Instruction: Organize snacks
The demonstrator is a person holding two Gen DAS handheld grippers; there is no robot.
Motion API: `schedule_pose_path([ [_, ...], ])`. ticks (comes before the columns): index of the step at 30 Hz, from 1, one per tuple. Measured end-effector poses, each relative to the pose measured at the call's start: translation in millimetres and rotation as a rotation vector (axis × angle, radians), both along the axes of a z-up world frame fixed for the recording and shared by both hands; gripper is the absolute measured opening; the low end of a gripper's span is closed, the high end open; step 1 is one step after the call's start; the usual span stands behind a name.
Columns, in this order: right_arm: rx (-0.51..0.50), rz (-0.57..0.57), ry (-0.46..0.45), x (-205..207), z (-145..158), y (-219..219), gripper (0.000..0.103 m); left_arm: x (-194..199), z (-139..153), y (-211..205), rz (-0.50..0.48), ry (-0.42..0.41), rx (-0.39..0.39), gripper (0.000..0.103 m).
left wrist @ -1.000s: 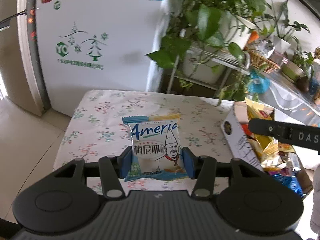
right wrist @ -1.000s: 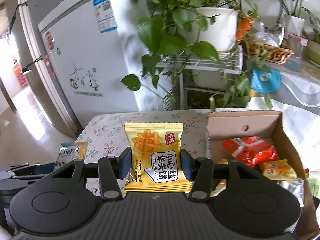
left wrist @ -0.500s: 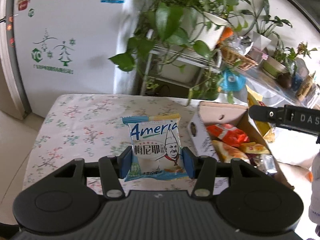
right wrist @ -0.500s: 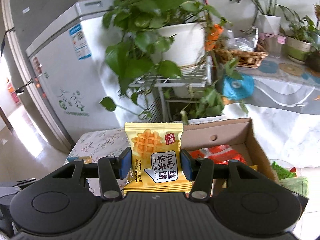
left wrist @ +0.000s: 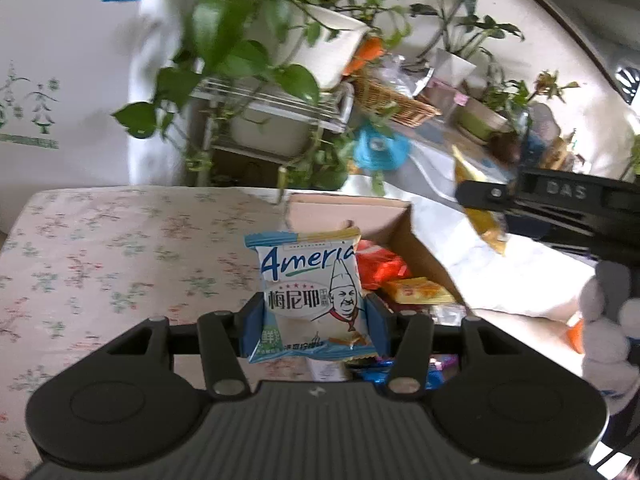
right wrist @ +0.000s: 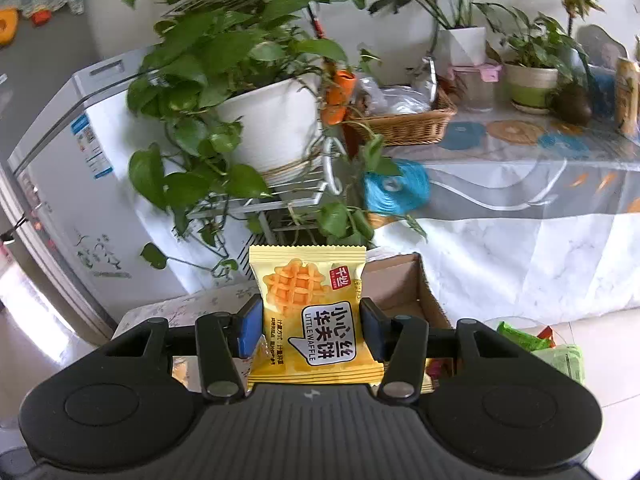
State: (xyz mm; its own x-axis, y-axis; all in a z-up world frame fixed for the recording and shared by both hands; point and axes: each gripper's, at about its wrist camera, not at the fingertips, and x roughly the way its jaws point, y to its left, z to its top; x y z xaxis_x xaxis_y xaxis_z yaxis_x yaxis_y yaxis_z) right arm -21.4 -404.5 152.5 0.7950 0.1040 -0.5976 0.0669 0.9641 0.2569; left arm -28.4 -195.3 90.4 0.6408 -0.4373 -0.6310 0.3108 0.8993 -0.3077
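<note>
Left gripper point(left wrist: 314, 322): jaws clamped on the blue-and-white snack packet point(left wrist: 310, 296), held upright, as a second ago. The view has swung right; the packet, earlier over the floral table point(left wrist: 100, 260), is now in front of the open cardboard box point(left wrist: 400, 220), which already holds red and orange packets.

Right gripper point(right wrist: 312, 328): jaws gripping the yellow waffle packet point(right wrist: 310, 316), unchanged. Its view has also shifted right; the box point(right wrist: 404, 284) now sits low, partly hidden behind the packet.
</note>
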Motion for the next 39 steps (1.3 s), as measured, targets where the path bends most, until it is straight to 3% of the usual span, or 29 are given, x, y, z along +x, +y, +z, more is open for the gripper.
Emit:
schedule_pose_path([
  [13, 0.031, -0.081, 0.069, 9.7, -15.3, -14.7, 0.057, 7.5, -21.3, -48.6, -0.101, 0.041, -0.095, 0.051],
  [22, 0.045, -0.118, 0.094, 11.3, -21.8, -22.7, 0.058, 17.7, -30.9, -73.2, -0.140, 0.060, -0.106, 0.052],
  [24, 0.052, -0.131, 0.099, 12.2, -23.4, -24.2, 0.060, 17.6, -29.6, -79.4, -0.145, 0.059, -0.073, 0.064],
  [25, 0.057, -0.134, 0.098, 12.2, -24.1, -25.0, 0.062, 16.8, -28.0, -81.6, -0.138, 0.050, -0.049, 0.077],
  [28, 0.058, -0.156, 0.106, 11.4, -24.1, -25.2, 0.083, 13.5, -23.2, -83.5, -0.129, 0.030, -0.014, 0.092],
  [39, 0.065, -0.167, 0.098, 8.5, -22.9, -24.8, 0.091, 5.6, -19.4, -78.4, -0.095, 0.056, 0.107, 0.094],
])
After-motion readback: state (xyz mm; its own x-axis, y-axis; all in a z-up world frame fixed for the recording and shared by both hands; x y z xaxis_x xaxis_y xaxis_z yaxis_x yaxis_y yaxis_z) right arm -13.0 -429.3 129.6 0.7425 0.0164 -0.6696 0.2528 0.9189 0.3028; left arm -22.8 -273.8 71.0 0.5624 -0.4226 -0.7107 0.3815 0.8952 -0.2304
